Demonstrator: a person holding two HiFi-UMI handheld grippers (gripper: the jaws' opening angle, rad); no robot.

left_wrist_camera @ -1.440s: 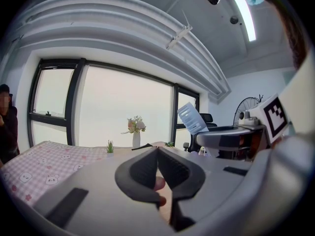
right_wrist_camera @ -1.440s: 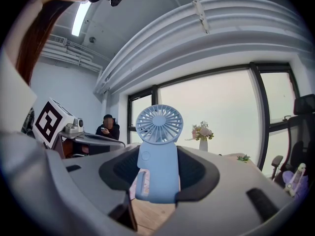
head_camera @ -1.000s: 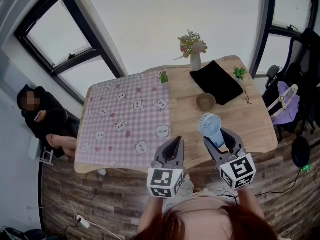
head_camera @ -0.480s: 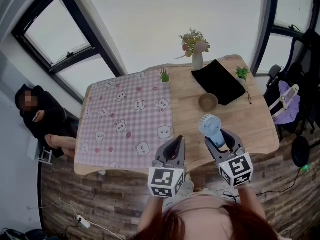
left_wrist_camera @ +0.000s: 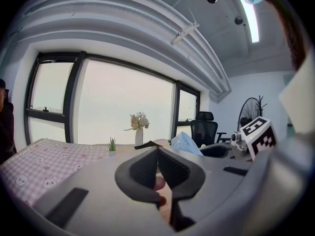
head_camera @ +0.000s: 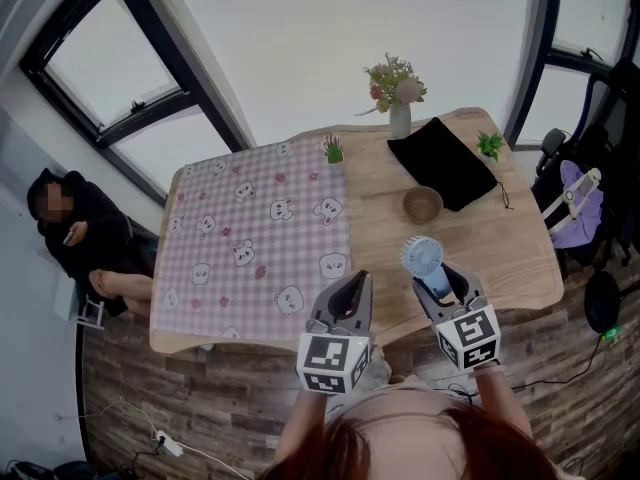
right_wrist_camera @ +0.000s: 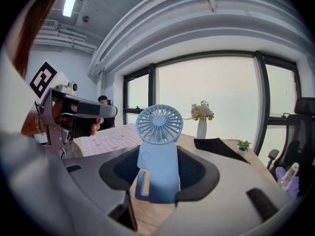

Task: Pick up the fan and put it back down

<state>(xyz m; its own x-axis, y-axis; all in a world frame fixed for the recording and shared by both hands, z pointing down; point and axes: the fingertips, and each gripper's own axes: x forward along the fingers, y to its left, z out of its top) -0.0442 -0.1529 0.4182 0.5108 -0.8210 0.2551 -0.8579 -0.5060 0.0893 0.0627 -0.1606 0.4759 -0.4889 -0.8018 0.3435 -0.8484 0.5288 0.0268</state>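
- Fan [right_wrist_camera: 157,151], pale blue, stands upright between the jaws of your right gripper [head_camera: 441,282], which pinch its handle; its round head rises above them.
- It hangs over the near edge of the wooden table [head_camera: 500,238].
- Your left gripper [left_wrist_camera: 158,154], just beside, has its jaws pressed together on nothing.
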